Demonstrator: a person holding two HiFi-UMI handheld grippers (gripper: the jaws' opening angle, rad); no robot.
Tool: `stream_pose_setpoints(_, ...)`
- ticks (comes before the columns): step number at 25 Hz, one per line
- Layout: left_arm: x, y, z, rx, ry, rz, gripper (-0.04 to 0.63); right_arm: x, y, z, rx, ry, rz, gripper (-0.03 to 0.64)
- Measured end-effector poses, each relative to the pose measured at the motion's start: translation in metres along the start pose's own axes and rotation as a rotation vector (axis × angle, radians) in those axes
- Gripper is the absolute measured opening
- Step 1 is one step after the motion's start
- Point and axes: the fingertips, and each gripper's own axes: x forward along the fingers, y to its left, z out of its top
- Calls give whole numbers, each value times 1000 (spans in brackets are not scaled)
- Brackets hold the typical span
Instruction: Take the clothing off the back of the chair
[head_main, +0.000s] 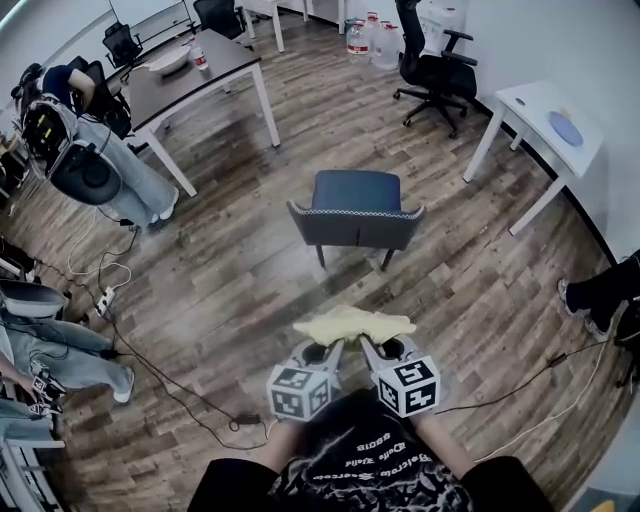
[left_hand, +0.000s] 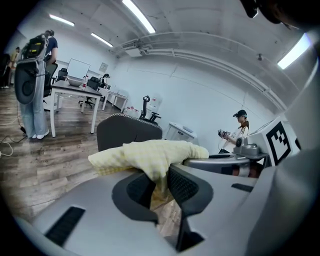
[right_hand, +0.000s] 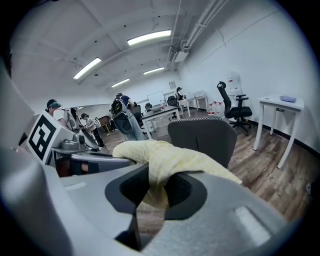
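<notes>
A pale yellow checked piece of clothing hangs in the air between both grippers, well short of the dark grey chair. My left gripper is shut on its left part, the cloth bunched between the jaws and draped over them. My right gripper is shut on its right part, the cloth spilling over the jaws. The chair's back stands bare behind the cloth in both gripper views.
A dark desk stands far left with a person beside it. A white table and a black office chair are at the far right. Cables cross the wooden floor at the left. A person's shoe is at the right.
</notes>
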Motion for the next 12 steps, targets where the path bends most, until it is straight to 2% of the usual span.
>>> stream_pose_setpoints(12,1,-10,2,9,-16,-15,67,-10,-3,0,-4,-30,-18,72)
